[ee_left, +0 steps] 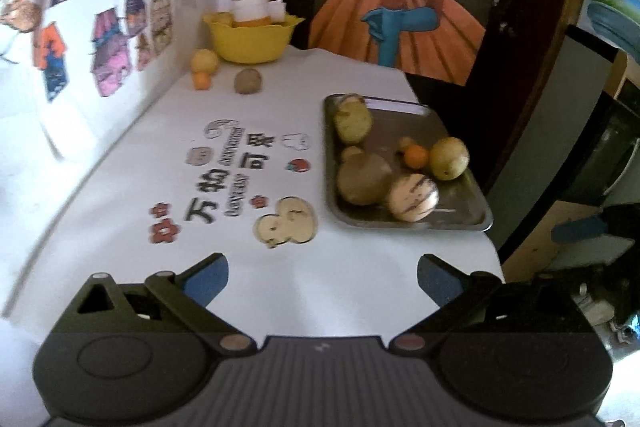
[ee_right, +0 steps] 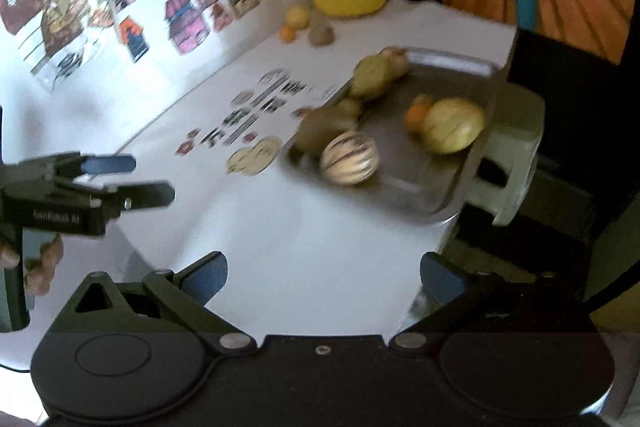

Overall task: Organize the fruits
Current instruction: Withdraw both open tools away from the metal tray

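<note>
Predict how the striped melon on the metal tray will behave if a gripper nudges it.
The striped melon looks round, so it would probably roll. The metal tray looks smooth, so little would slow it. It seems to touch the brown fruit, which may shift.

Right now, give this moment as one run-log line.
left gripper: open, empty | right gripper: open, empty | metal tray: several fruits | yellow bowl: far end

Printed on the white table cover [ee_left: 280,267], large black Chinese characters: "万物" [ee_left: 206,195] and "可爱" [ee_left: 256,153], with smaller curved Latin lettering between them, too blurred to read. On the side of the left gripper [ee_right: 154,179], a pale brand line, smeared, not legible.
</note>
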`<state>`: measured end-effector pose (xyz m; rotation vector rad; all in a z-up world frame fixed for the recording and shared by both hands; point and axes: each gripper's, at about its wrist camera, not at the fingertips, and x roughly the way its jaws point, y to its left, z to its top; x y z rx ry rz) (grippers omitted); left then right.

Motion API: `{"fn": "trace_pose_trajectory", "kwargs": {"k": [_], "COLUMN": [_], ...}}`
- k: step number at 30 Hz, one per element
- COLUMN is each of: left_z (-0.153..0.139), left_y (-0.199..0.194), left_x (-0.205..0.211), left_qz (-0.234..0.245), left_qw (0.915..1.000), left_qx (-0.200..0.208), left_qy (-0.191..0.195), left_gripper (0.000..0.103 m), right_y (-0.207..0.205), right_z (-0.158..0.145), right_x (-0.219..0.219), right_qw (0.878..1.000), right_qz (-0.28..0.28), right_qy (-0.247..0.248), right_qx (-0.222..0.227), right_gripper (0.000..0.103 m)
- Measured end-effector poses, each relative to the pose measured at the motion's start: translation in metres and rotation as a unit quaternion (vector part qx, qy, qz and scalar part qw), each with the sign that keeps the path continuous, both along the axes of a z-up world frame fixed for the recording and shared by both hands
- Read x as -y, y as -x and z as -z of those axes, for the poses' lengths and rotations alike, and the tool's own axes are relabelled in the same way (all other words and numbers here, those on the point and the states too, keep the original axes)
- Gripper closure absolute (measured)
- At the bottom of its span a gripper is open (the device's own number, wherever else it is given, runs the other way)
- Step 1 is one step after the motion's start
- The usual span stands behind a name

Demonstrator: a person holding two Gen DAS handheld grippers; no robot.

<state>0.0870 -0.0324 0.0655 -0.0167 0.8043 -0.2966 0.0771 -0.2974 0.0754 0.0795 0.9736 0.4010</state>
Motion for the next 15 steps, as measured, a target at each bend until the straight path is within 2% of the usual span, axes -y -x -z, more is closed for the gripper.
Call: {"fn": "trace_pose_trajectory", "kwargs": {"k": [3,12,15], "left_z": [-0.009,-0.028,-0.032], "left_y": [0.003,0.002,-0.002], "left_x": [-0.014,-0.048,-0.056], "left_qz": [-0.017,-0.048,-0.055], "left_qw": [0.9998,0.9987,0.9976], "left_qx": [-0.005,-0.009,-0.009], "left_qy": [-0.001,-0.015,-0.041], "left_gripper": [0.000,0.000,0.000], "right_y": [0.000,-0.013,-0.021], "right_z": [-0.001,-0.011,-0.015], "right_x": [-0.014,-0.045,-0.055], "right_qw": [1.000,0.997,0.996], "right_qz": [-0.004,-0.019,-0.031], "right_qy": [-0.008,-0.019,-0.025], "right_qx": [-0.026,-0.067,-0.076], "right_gripper": [0.001,0.001,0.001]}}
